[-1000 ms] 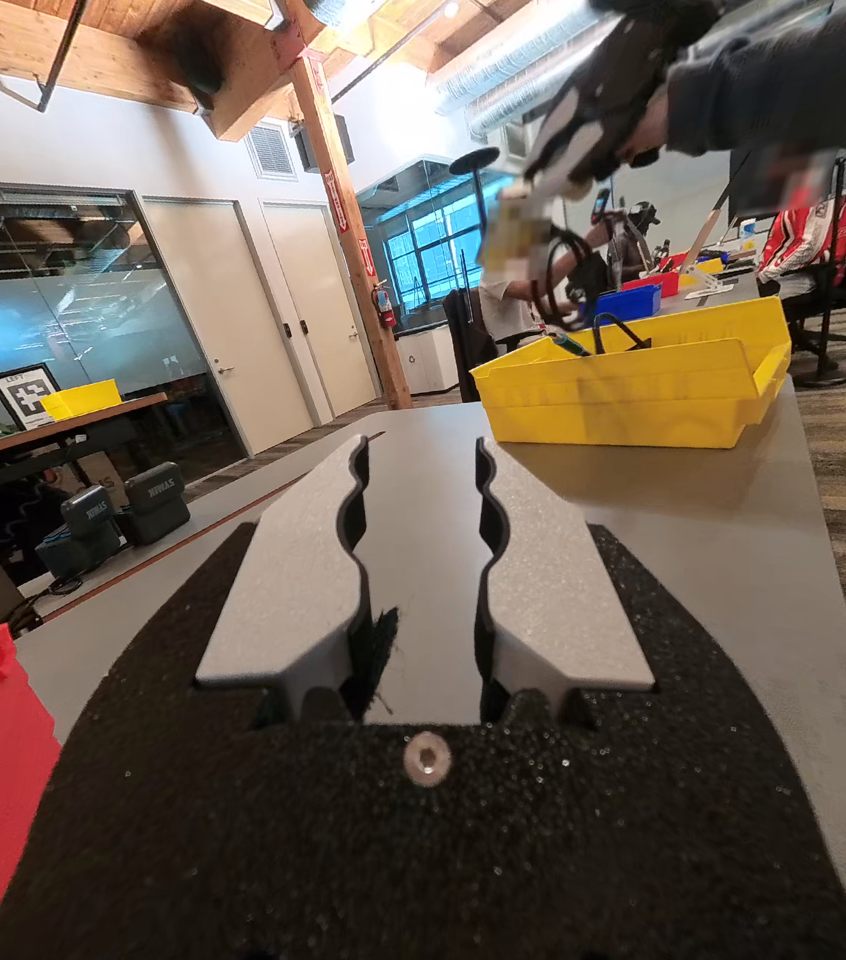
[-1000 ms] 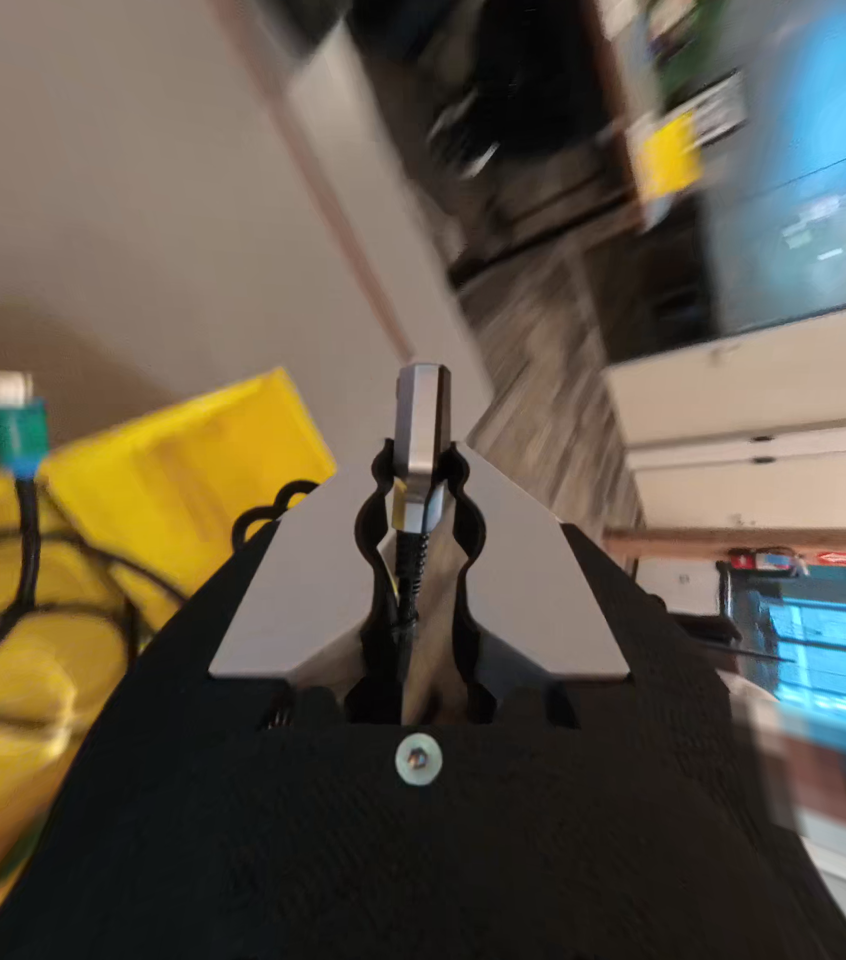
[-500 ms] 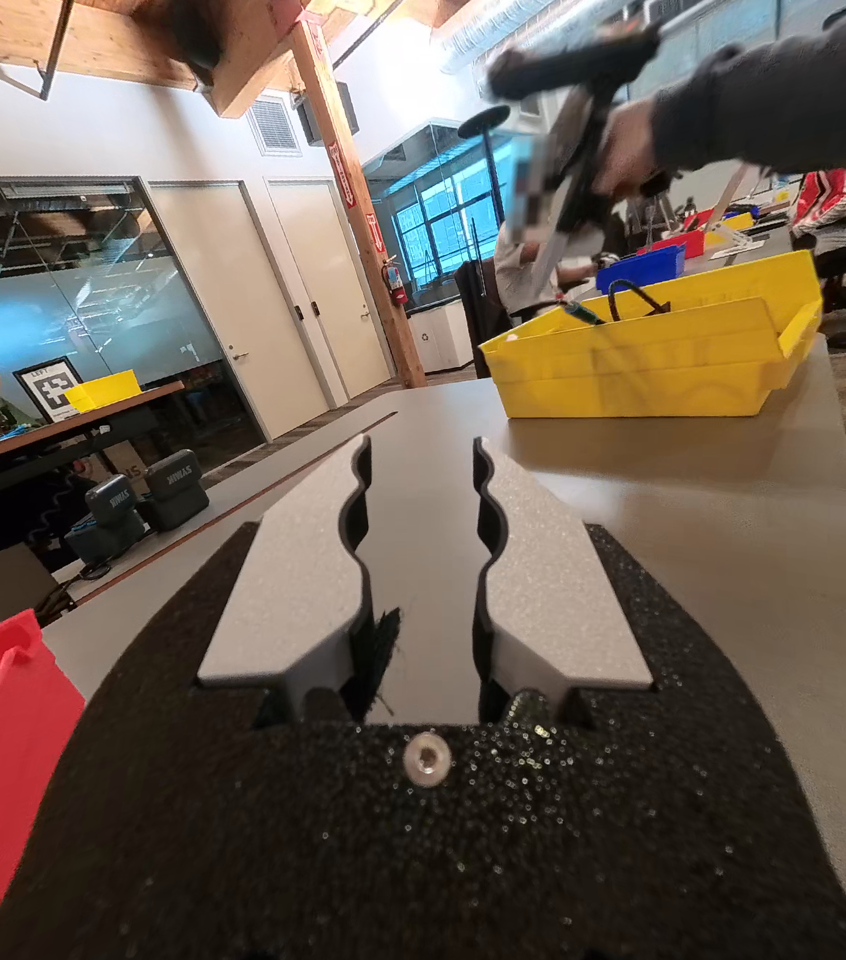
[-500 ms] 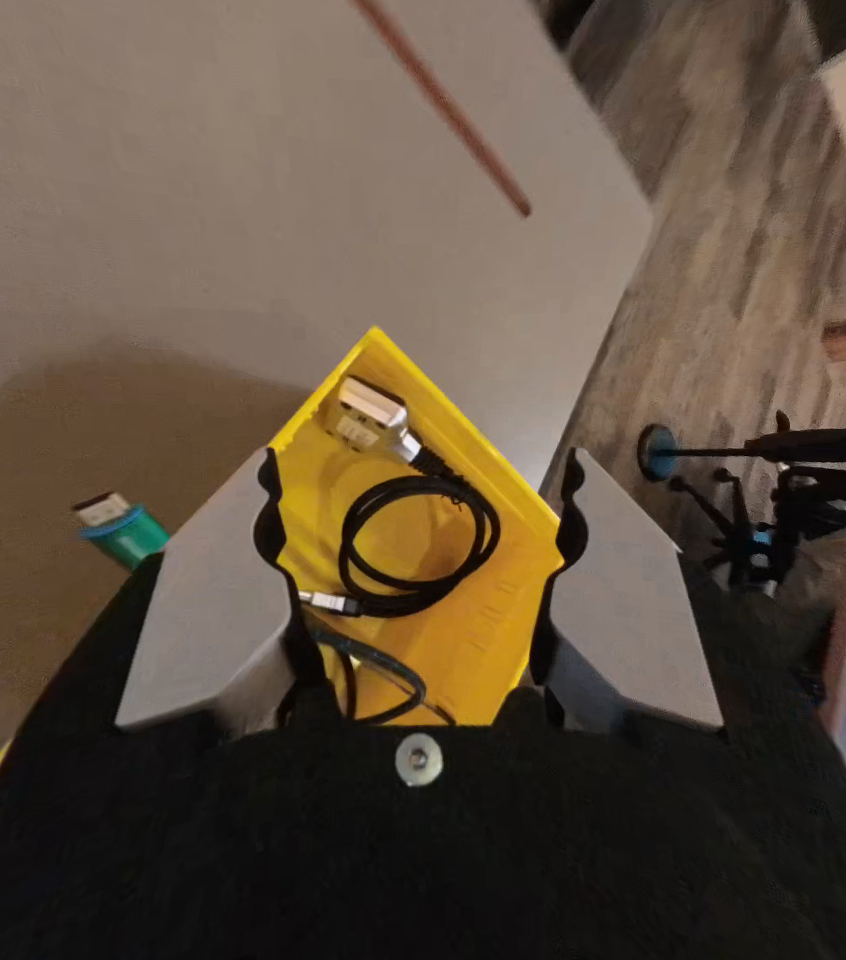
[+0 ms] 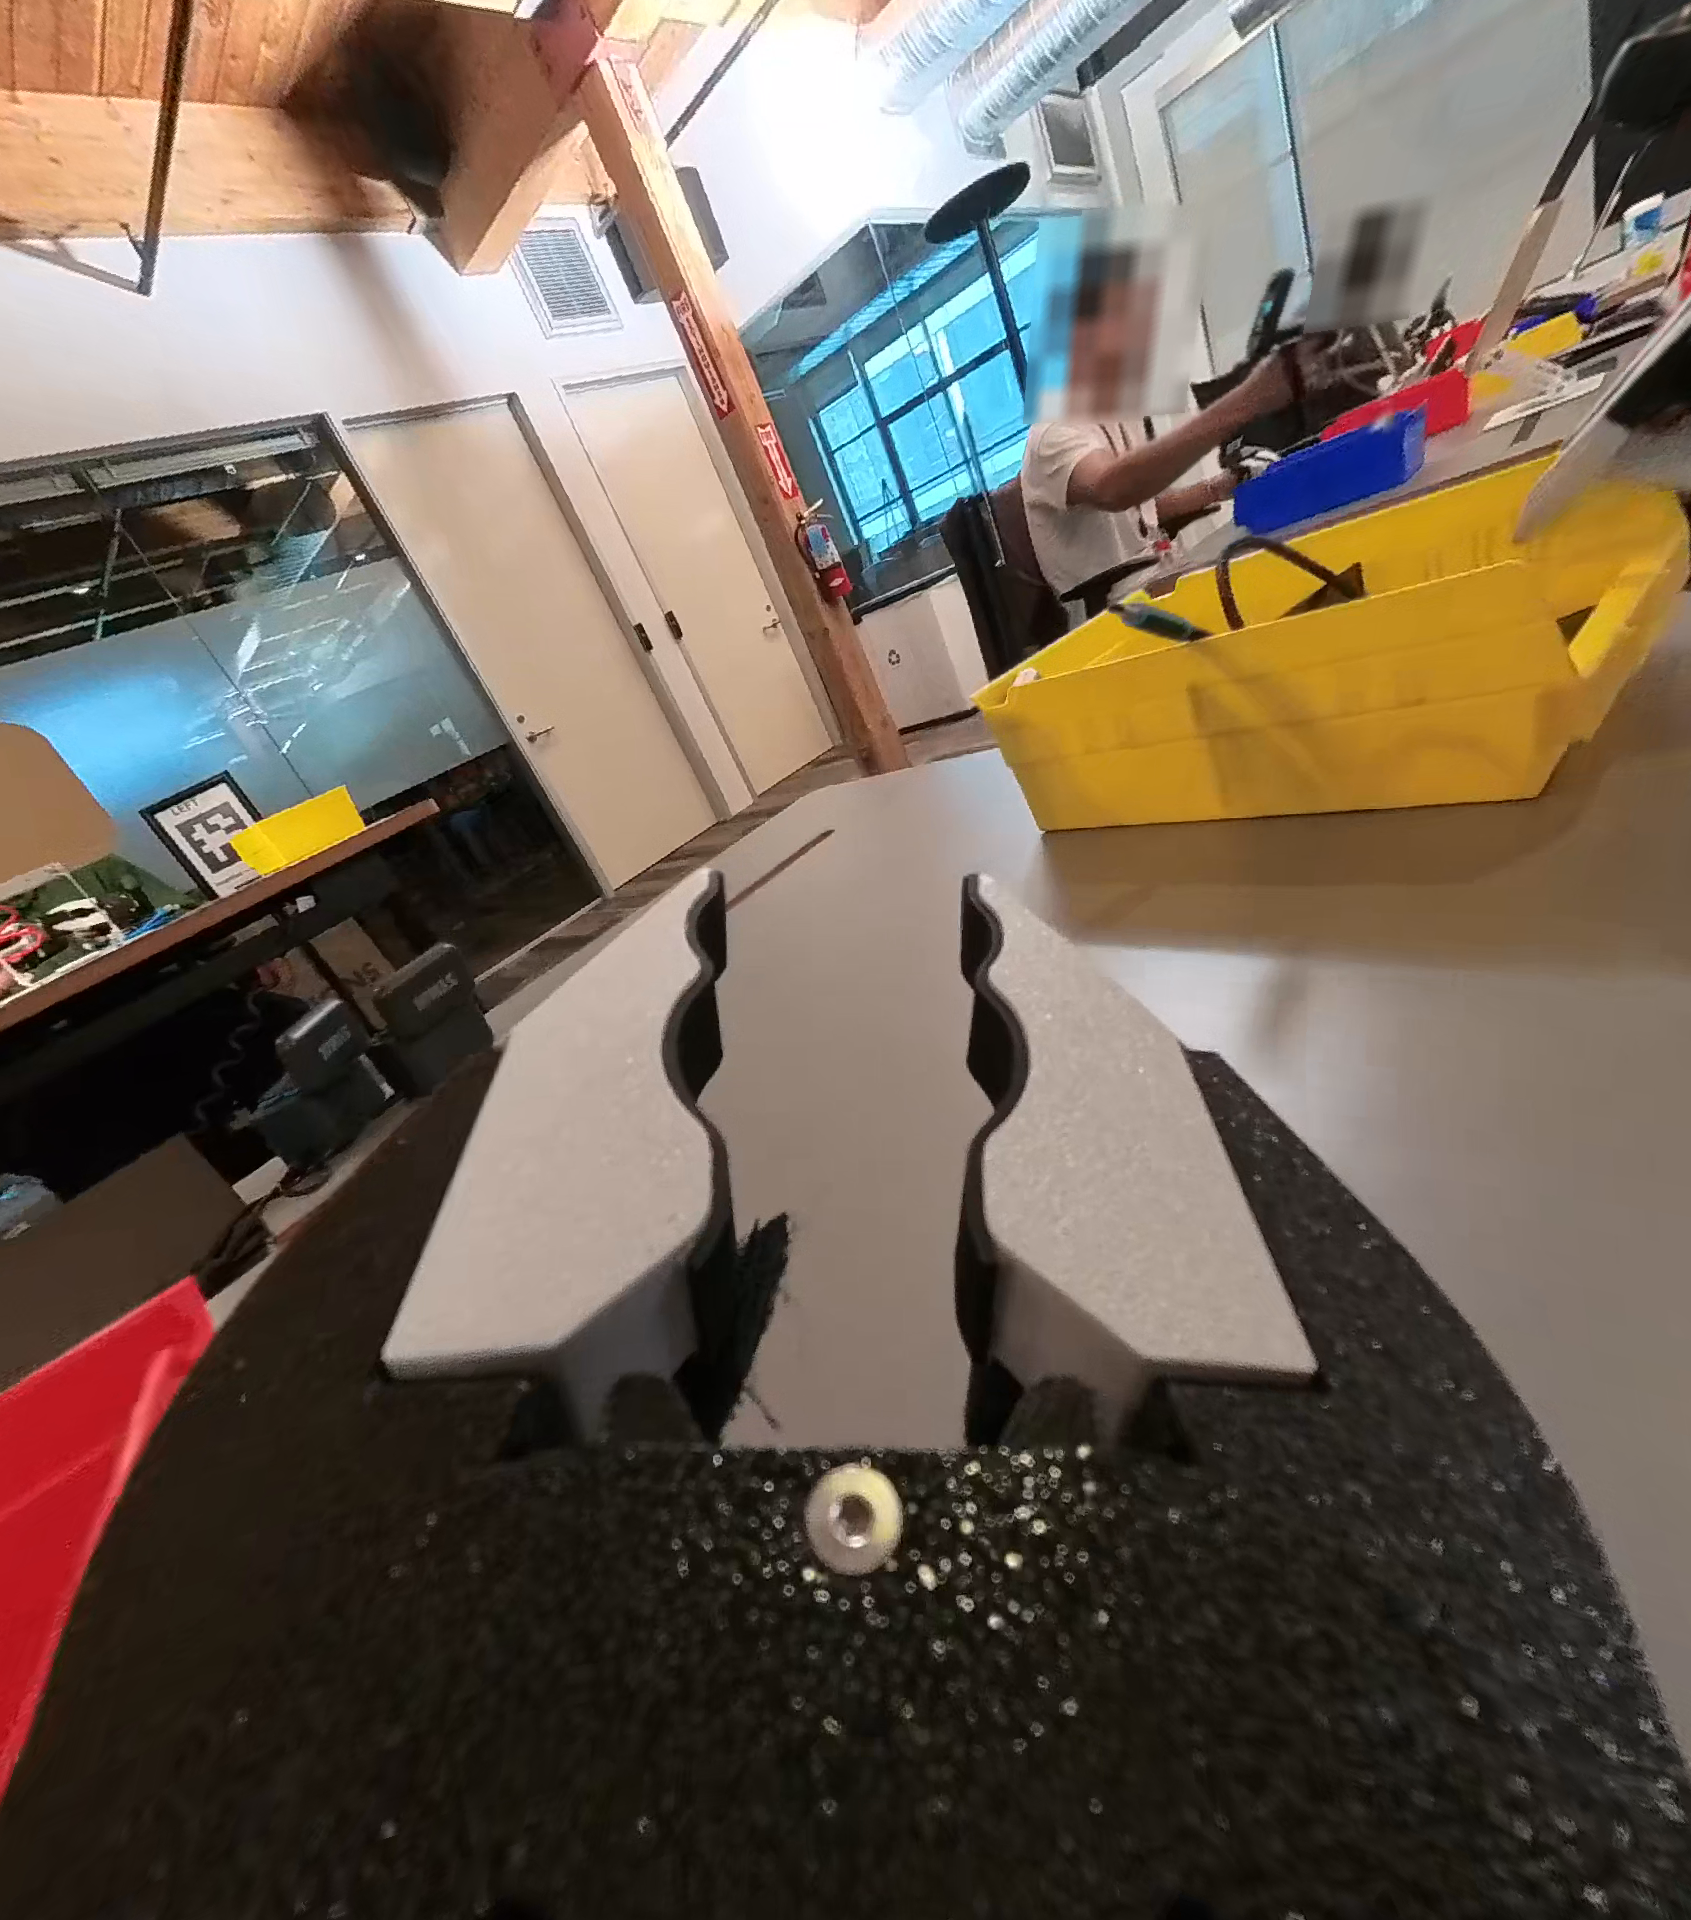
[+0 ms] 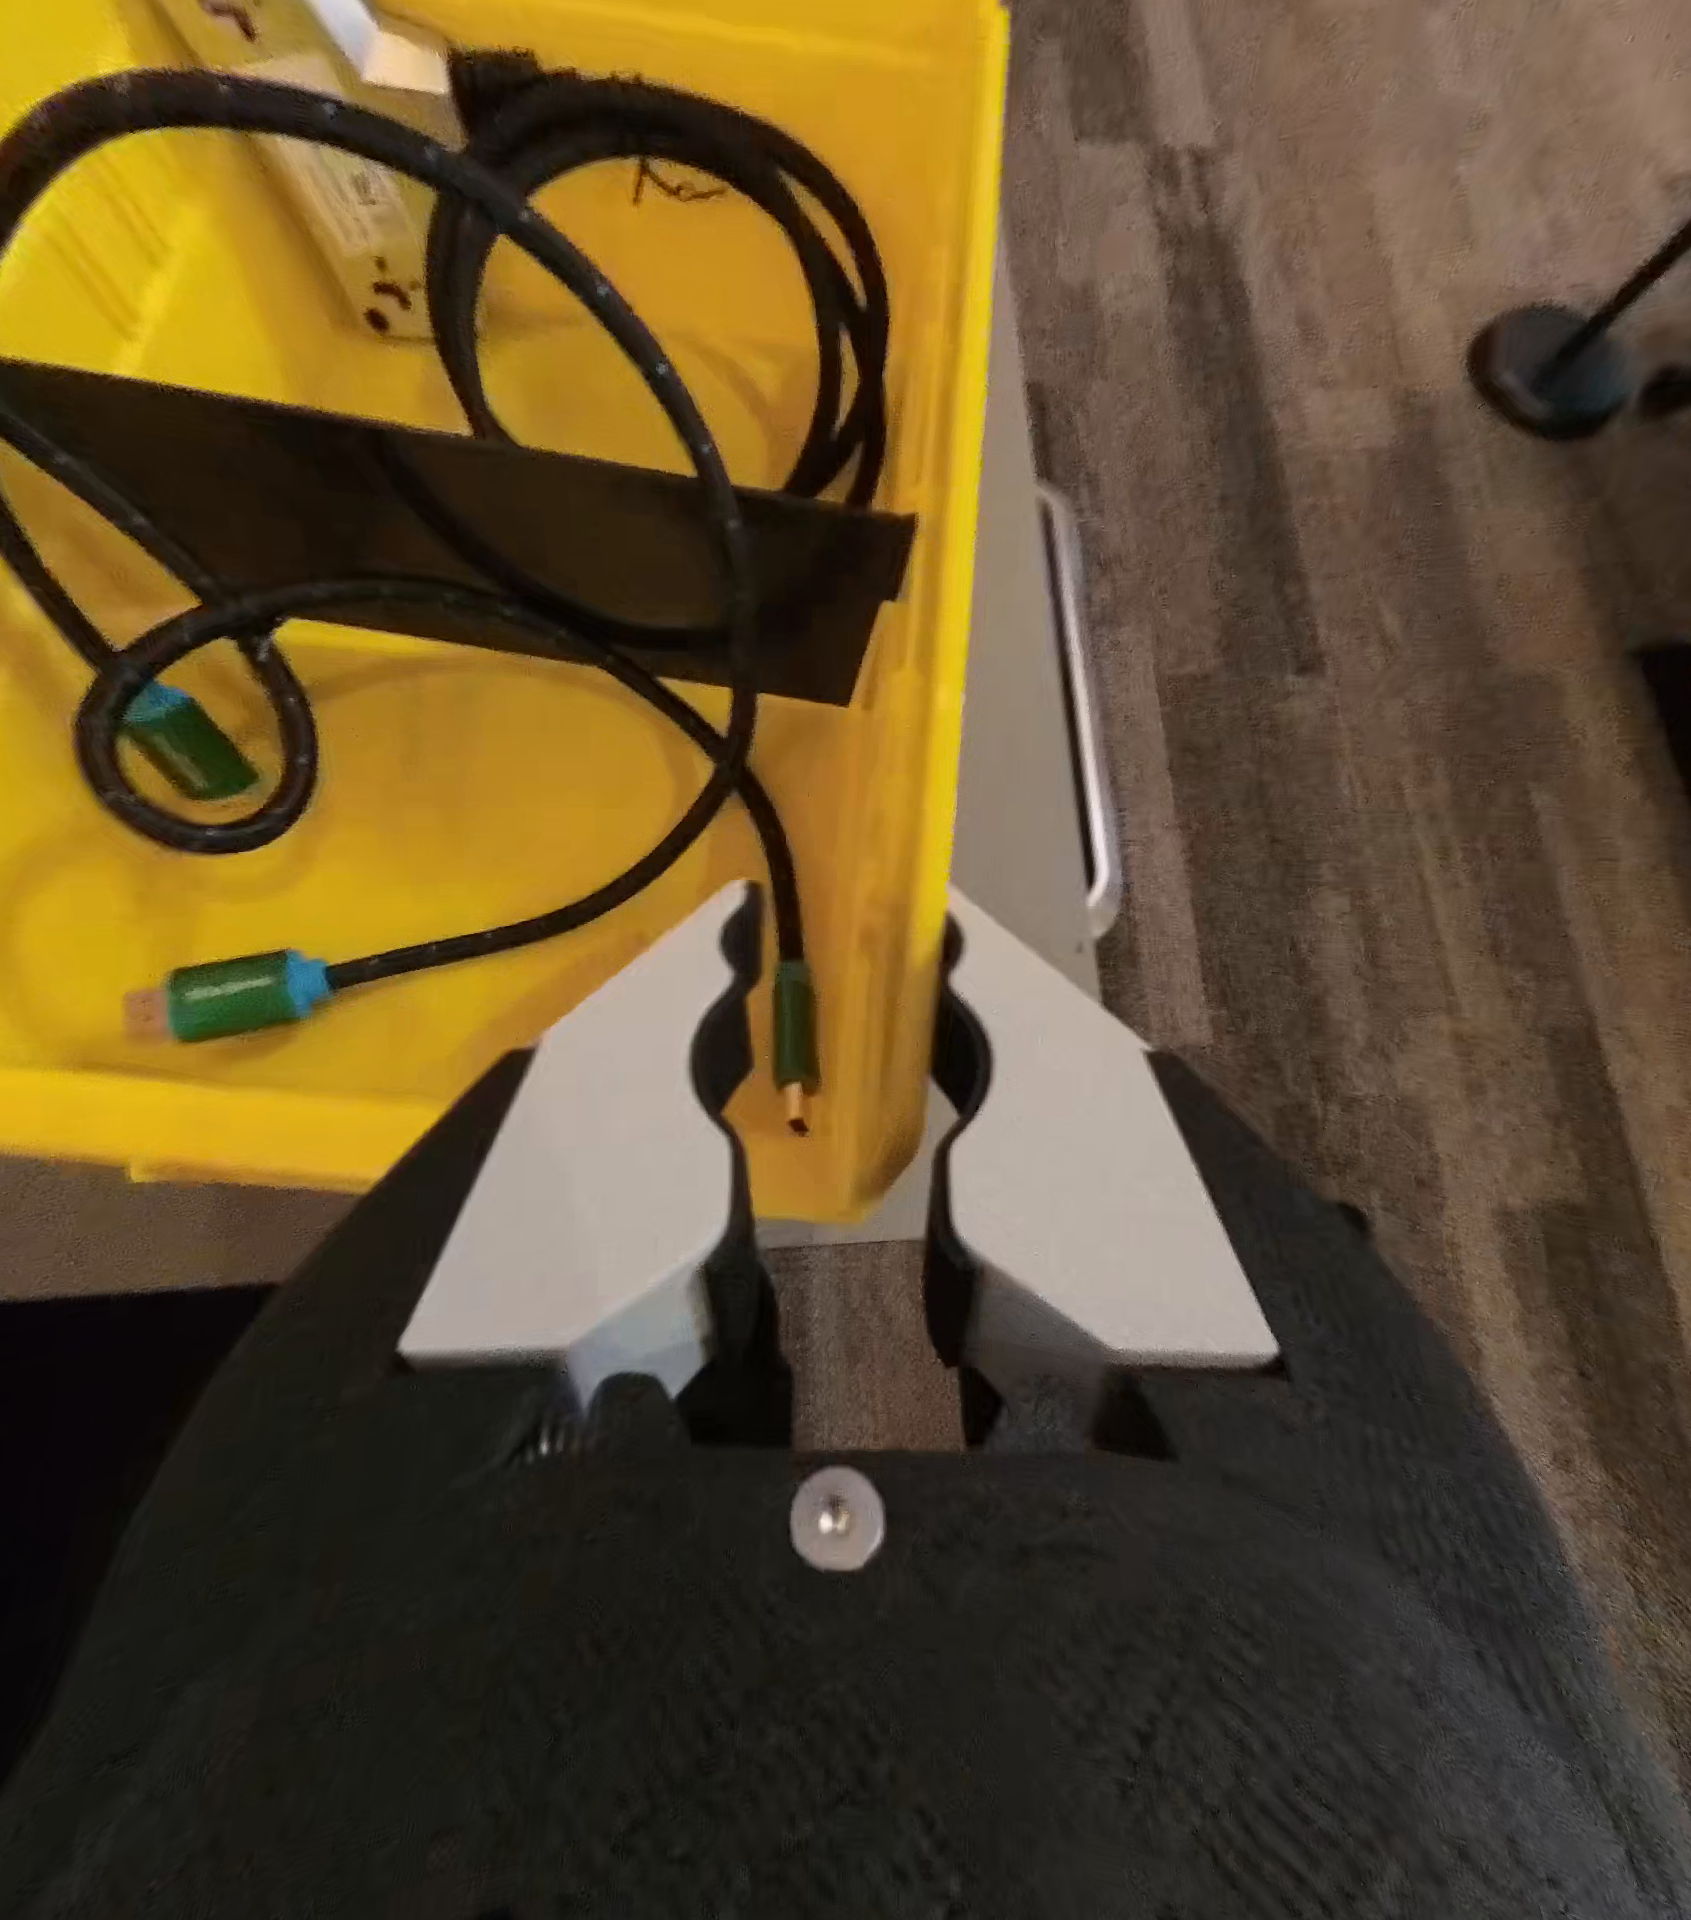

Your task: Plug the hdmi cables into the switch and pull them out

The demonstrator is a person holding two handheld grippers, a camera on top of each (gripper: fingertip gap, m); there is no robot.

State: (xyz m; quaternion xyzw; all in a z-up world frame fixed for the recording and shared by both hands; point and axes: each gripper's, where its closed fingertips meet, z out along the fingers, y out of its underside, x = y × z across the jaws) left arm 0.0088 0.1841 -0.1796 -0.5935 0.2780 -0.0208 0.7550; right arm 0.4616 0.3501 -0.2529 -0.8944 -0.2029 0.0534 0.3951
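Note:
My right gripper (image 6: 849, 904) is open and empty, looking down over the near corner of a yellow bin (image 6: 934, 416). In the bin lie black braided HDMI cables (image 6: 612, 260) with green plugs: one (image 6: 233, 995) left of my fingers, one (image 6: 794, 1023) between my jaws but lower down, one (image 6: 186, 743) inside a loop. A pale switch box (image 6: 353, 177) lies at the bin's far end, partly hidden. My left gripper (image 5: 841, 894) is open and empty, low over the grey table (image 5: 1340, 1039), well short of the bin (image 5: 1288, 727).
A black divider (image 6: 467, 520) crosses the bin. A red bin (image 5: 10, 1558) sits at my left gripper's lower left. The table edge and wood floor (image 6: 1340, 727) lie right of the yellow bin, with a stand base (image 6: 1547, 374). A person (image 5: 1080, 488) works at a far table. The grippers' ends are close to 50 cm from one another.
My right gripper was shut on a silver cable plug, then opened and let it go. It has since moved along over the yellow bin, jaws narrower. My left gripper stayed open and tilted.

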